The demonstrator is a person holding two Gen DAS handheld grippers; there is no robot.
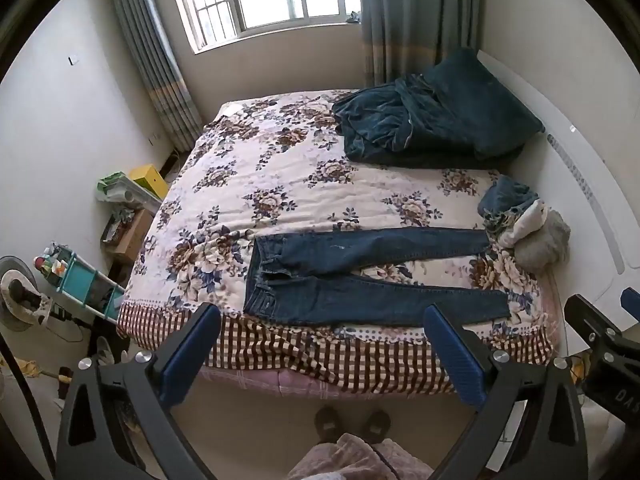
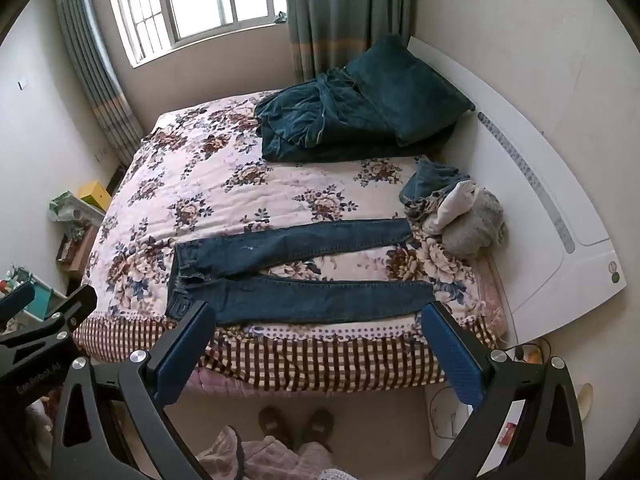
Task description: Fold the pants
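Note:
Dark blue jeans (image 1: 360, 276) lie flat near the front edge of a floral bedspread (image 1: 260, 168), waistband to the left, both legs spread apart toward the right; they also show in the right wrist view (image 2: 296, 272). My left gripper (image 1: 322, 316) is open and empty, held above the bed's front edge in front of the jeans. My right gripper (image 2: 318, 314) is open and empty, held beside it at about the same height. The right gripper's body shows at the right edge of the left wrist view (image 1: 600, 344).
A dark teal blanket and pillow (image 1: 432, 120) lie at the bed's far right. A small heap of clothes (image 1: 524, 224) sits by the white headboard (image 1: 580, 184). Boxes and a teal shelf (image 1: 84, 280) stand left of the bed. The person's slippered feet (image 1: 352, 424) are on the floor below.

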